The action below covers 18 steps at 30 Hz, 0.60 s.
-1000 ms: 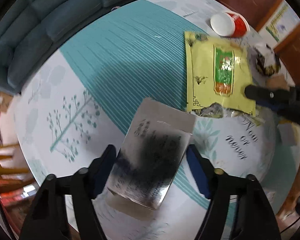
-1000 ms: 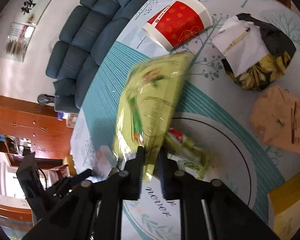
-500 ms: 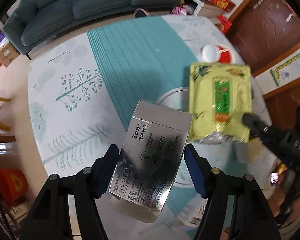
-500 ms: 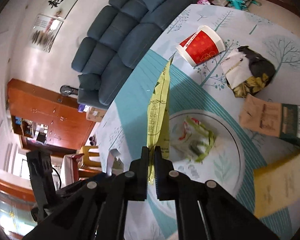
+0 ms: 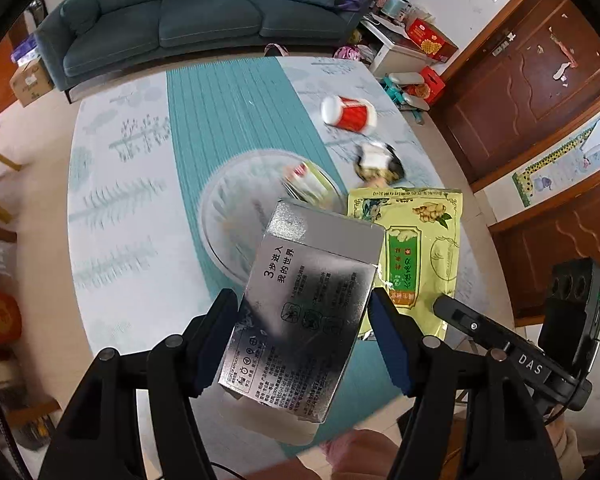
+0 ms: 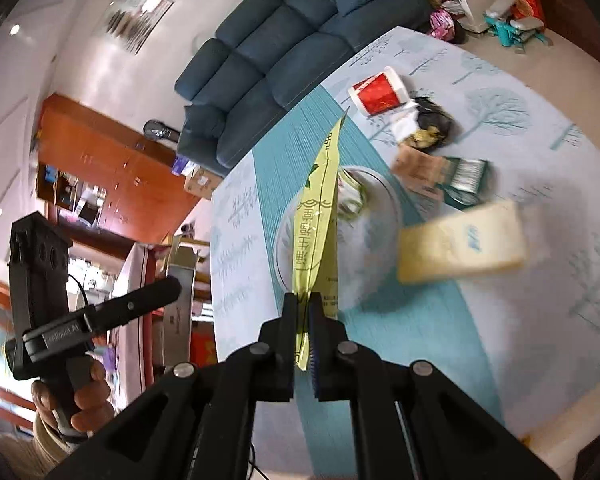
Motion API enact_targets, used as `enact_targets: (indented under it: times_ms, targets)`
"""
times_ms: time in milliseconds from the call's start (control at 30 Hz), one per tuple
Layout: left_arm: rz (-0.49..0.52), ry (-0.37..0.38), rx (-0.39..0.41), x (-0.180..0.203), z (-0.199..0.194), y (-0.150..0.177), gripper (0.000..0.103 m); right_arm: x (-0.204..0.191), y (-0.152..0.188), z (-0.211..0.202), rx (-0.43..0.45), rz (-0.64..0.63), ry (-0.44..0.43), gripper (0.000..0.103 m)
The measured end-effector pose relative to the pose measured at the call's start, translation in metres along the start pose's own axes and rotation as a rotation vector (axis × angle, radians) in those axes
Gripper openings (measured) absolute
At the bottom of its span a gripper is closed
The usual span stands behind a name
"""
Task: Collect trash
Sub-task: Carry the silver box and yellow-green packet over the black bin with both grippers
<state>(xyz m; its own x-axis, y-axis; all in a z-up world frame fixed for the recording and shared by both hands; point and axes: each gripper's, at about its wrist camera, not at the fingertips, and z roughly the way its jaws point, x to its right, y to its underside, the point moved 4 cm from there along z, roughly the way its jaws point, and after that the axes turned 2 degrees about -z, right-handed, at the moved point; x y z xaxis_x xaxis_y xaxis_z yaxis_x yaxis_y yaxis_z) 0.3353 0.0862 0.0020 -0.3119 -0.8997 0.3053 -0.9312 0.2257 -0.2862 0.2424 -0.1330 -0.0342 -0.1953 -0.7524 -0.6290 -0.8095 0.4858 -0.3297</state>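
Observation:
My left gripper (image 5: 302, 312) is shut on a silver box (image 5: 300, 320) printed with black text, held high above the round table (image 5: 112, 248). My right gripper (image 6: 303, 312) is shut on a flat yellow-green packet (image 6: 318, 216), seen edge-on in the right wrist view and flat as the packet (image 5: 414, 248) in the left wrist view. The right gripper's body (image 5: 500, 344) shows at the lower right of the left wrist view. On the table lie a red paper cup (image 5: 350, 114) on its side, a crumpled dark wrapper (image 5: 378, 162) and scraps on a plate (image 5: 236, 216).
A blue sofa (image 5: 188, 12) stands beyond the table. Brown paper (image 6: 420, 168), a dark packet (image 6: 466, 176) and a yellow box (image 6: 460, 240) lie on the table's right side. A wooden door (image 5: 520, 92) and floor clutter (image 5: 416, 64) are to the right. A hand (image 6: 76, 400) holds the left gripper.
Both grippers have risen well above the table with the silver box and the yellow-green packet still gripped. The table looks smaller and more of the room shows. Both wrists rolled.

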Motion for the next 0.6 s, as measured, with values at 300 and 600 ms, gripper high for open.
enact_targets:
  times_ms: [300,600]
  targets:
    - [-0.102,-0.044,-0.011,0.080,0.013,0.115,0.065,0.061,0.070,-0.083,-0.083,-0.091,-0.032,0.005]
    - [-0.167,-0.103,-0.036,0.146,0.038,0.220,0.065,0.116,0.135,-0.144,-0.186,-0.156,-0.047,0.005]
